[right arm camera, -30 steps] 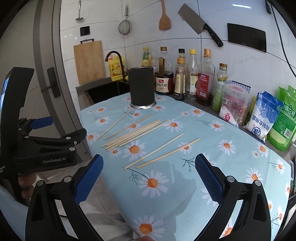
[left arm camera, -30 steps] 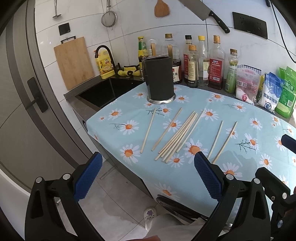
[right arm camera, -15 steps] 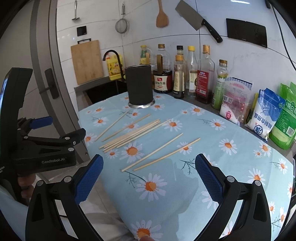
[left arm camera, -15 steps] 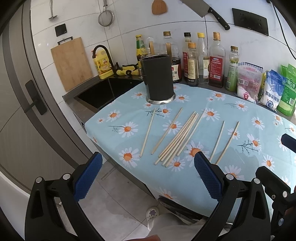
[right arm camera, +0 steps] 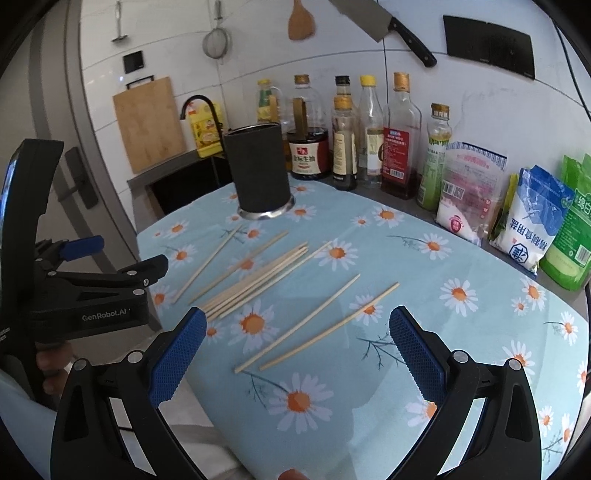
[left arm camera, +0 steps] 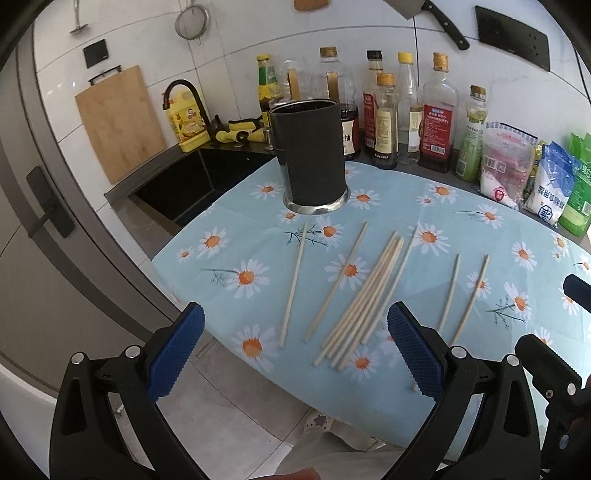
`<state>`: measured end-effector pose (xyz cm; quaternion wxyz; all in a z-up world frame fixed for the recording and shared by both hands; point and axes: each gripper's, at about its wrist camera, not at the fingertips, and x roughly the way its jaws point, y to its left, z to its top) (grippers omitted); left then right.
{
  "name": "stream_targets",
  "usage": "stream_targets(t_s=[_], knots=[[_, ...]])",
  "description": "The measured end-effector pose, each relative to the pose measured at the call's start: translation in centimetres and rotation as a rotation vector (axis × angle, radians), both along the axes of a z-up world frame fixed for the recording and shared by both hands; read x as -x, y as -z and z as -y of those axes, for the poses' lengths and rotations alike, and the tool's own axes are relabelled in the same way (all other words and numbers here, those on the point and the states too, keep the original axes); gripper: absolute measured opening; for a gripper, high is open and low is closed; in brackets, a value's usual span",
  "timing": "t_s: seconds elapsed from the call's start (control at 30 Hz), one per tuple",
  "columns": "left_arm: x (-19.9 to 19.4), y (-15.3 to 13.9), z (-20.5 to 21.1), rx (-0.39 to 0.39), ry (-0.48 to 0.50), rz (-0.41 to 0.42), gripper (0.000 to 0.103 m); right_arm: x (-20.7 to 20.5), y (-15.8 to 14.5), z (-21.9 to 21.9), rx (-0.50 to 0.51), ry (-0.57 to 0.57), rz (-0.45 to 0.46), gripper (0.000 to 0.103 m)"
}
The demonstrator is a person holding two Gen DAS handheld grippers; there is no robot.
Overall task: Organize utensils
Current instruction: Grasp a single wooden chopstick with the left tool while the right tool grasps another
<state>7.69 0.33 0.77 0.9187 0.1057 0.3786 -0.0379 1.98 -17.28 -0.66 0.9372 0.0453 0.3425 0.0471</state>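
Several wooden chopsticks (left arm camera: 364,291) lie loose on the daisy-print tablecloth (left arm camera: 236,236), most in a bundle (right arm camera: 258,280). Two more chopsticks (right arm camera: 314,325) lie apart on the right side. A dark round utensil holder (left arm camera: 308,158) stands upright behind them, also in the right wrist view (right arm camera: 258,171). My left gripper (left arm camera: 295,350) hovers open over the table's near edge, short of the bundle. My right gripper (right arm camera: 295,354) is open above the near end of the two separate chopsticks. Neither holds anything.
Sauce bottles (left arm camera: 406,114) and food bags (right arm camera: 528,221) line the back of the counter. A black sink (left arm camera: 177,184) with a tap, a yellow bottle and a cutting board (left arm camera: 118,118) sits to the left. A cleaver (right arm camera: 380,29) hangs on the wall. Floor tiles show below the table edge.
Both grippers have moved forward, closer to the table and chopsticks. Both stay open and nothing on the table has shifted.
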Motion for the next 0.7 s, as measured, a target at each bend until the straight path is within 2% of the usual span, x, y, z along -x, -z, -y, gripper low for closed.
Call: stream_targets(t_s=[0.33, 0.7], knots=[[-6.5, 1.4, -1.3, 0.02, 0.066, -0.091, 0.097, -4.7, 0.5, -0.9, 0.016, 0.117, -0.086, 0.095], [-11.6, 4.0, -2.0, 0.043, 0.174, -0.218, 0.097, -7.2, 2.6, 0.6, -0.042, 0.375, -0.204, 0.095]])
